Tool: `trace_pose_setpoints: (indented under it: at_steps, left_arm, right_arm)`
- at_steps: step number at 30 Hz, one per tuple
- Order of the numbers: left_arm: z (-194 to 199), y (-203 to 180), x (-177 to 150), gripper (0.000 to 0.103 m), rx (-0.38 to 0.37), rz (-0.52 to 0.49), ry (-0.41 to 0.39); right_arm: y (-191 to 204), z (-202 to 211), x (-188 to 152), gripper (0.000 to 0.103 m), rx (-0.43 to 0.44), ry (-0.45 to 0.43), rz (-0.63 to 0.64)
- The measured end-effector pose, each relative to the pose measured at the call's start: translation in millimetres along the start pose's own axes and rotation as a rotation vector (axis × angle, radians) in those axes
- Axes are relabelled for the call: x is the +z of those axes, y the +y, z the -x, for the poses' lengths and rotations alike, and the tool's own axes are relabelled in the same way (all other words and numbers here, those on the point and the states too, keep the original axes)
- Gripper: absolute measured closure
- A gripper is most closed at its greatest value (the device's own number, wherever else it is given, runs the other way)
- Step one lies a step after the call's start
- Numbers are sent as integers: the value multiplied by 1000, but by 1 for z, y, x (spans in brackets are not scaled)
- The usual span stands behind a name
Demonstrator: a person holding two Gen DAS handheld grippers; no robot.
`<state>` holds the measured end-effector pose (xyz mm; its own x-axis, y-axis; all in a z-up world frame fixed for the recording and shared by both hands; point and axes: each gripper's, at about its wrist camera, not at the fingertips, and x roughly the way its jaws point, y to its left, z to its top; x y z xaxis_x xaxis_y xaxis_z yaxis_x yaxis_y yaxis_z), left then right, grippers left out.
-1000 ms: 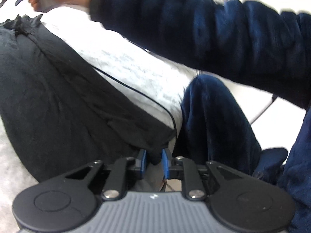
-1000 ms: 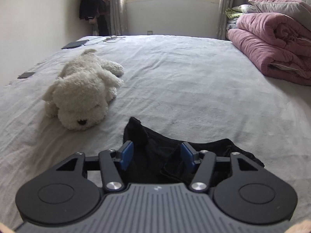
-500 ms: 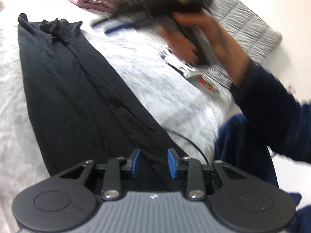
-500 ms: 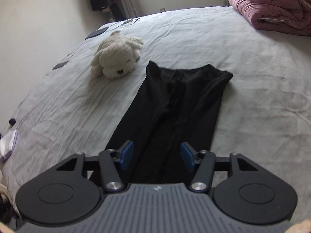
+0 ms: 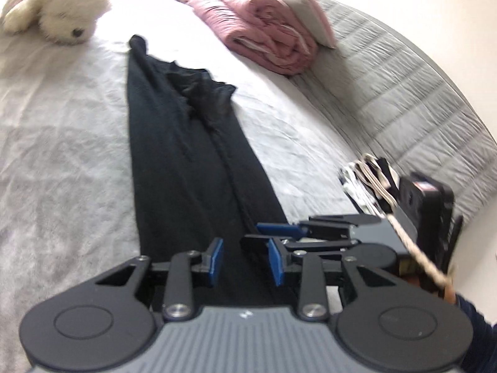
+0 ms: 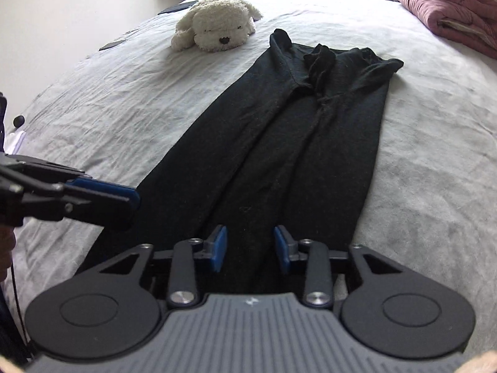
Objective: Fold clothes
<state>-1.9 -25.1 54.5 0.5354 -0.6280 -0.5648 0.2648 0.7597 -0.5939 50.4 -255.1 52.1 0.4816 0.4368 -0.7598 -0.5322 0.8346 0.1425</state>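
From the left wrist view, a pair of black trousers (image 5: 186, 143) lay stretched lengthwise on the grey-sheeted bed (image 5: 62, 130), legs together and running away from the camera, with the crumpled waistband at the far end near a white plush dog (image 5: 59, 12). A rolled pink quilt (image 5: 267, 31) sat well apart to the right. The left gripper (image 5: 245, 259) hovered over the near leg ends, its jaws partly apart with cloth below them but nothing pressed between the pads. The right gripper (image 5: 276, 233) reached in from the right just beside it, blurred, its fingers close together. In the right wrist view, the trousers (image 6: 298, 143) filled the middle of the bed (image 6: 435, 155), waistband bunched and a little twisted by the plush dog (image 6: 217, 25). The right gripper (image 6: 250, 250) had just been closing, yet a gap showed between its pads and they pinched no fabric there. The left gripper (image 6: 124, 200) came in from the left edge above the left trouser leg. The cloth looked thin, soft and limp, likely light and prone to sag or bunch, so the hems at the near end, one corner per gripper, seemed the sensible hold for carrying them toward the waistband.
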Motion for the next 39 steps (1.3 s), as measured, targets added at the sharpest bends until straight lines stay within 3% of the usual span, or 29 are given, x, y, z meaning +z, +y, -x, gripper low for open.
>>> trace_pose_setpoints:
  at_steps: [3,12,19,23,28,29,32,39]
  left_arm:
    - [-3,1,1,71,27,-10,7]
    - [3,1,1,71,15,1,-4]
    - [2,-3,-3,69,31,-9,18]
    - [1,-9,-3,68,30,-13,20]
    - [-3,-17,-4,63,18,-27,23]
    - [-7,-18,-6,63,19,-30,32]
    - [-19,-22,-13,63,19,-42,68]
    - [-39,-35,-22,62,10,-108,94]
  right_arm:
    - [1,-5,2,101,-32,-7,14]
    - [0,4,9,102,21,-94,-55]
    - [-3,-8,7,101,13,-77,-90]
    - [-16,-4,10,87,77,-86,-197]
    - [-35,24,18,87,179,-85,-261]
    - [-38,31,18,83,180,-88,-253]
    - [-50,53,17,59,141,-138,-240]
    - [-84,84,8,56,95,-205,-283]
